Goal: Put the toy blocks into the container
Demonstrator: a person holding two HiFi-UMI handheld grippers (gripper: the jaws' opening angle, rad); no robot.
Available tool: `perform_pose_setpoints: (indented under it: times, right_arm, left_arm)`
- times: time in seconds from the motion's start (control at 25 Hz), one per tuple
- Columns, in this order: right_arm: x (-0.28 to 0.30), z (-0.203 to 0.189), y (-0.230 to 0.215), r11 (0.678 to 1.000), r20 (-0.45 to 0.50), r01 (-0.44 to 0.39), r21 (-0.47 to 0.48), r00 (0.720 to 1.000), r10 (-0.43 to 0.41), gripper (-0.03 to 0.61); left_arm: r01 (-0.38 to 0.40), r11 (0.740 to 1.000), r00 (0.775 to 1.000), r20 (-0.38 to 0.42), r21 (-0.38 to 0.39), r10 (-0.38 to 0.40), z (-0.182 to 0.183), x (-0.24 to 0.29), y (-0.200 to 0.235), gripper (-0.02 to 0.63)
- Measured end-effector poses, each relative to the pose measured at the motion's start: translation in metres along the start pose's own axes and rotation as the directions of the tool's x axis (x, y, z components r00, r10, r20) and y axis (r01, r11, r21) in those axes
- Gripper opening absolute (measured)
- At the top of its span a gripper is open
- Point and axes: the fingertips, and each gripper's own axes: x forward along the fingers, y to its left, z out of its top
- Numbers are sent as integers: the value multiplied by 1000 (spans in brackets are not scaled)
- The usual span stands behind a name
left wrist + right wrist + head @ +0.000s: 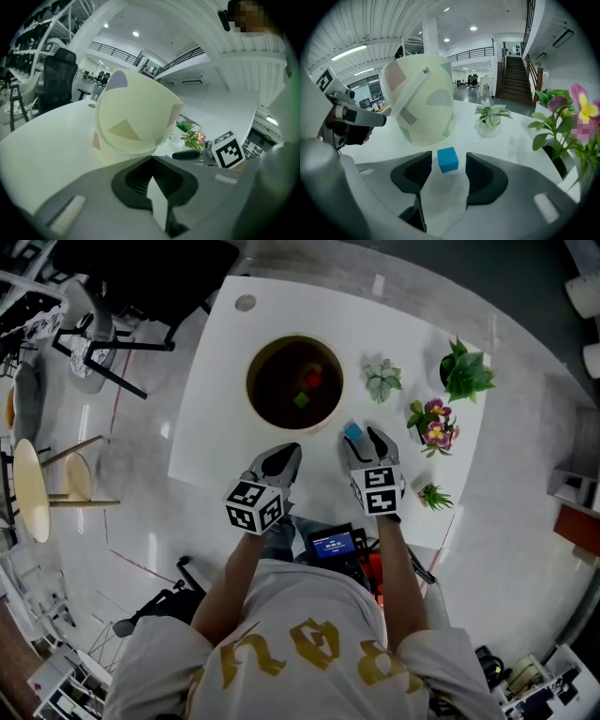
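Note:
A round cream bucket (253, 367) stands on the white table (216, 427), with a red block (313, 379) and a green block (301, 400) inside it. A blue block (352, 431) lies on the table to the bucket's right. My right gripper (366, 437) is open just behind it. In the right gripper view the blue block (448, 159) sits between the spread fingertips of the right gripper (449, 171), untouched. My left gripper (286, 456) hovers at the bucket's near side. In the left gripper view the left gripper (152, 161) is shut with nothing in it, the bucket (133, 117) close ahead.
Four small potted plants stand at the table's right: a pale one (382, 381), a green one (464, 371), a flowering one (431, 423) and a tiny one (433, 495). Chairs (89, 343) stand left of the table. The near table edge is right under my grippers.

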Motion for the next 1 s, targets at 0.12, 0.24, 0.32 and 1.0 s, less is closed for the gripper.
perform_pose_setpoints:
  times: [0.12,0.24,0.32,1.0]
  right_arm:
    - [6,-2,0,1000,-10,-9,-8,1000,9,238]
    - [10,-2,2,1000,-20,-20,-20,1000,19,235]
    - [12,-3,3,999,-26,-21,-32,999,20,232]
    - [12,-8,4,1000,-37,3,-31,999,-4,176]
  left_arm:
    - [1,1000,1000,-13,-2,-1,-2,5,0,0]
    - [-3,1000,1000,-20,-6,3,-4,9,2,0]
    - [-8,1000,1000,-18,-11,7,-4,10,4,0]
    - [-21,1000,1000,-14,-19,21,-1,10,17,0]
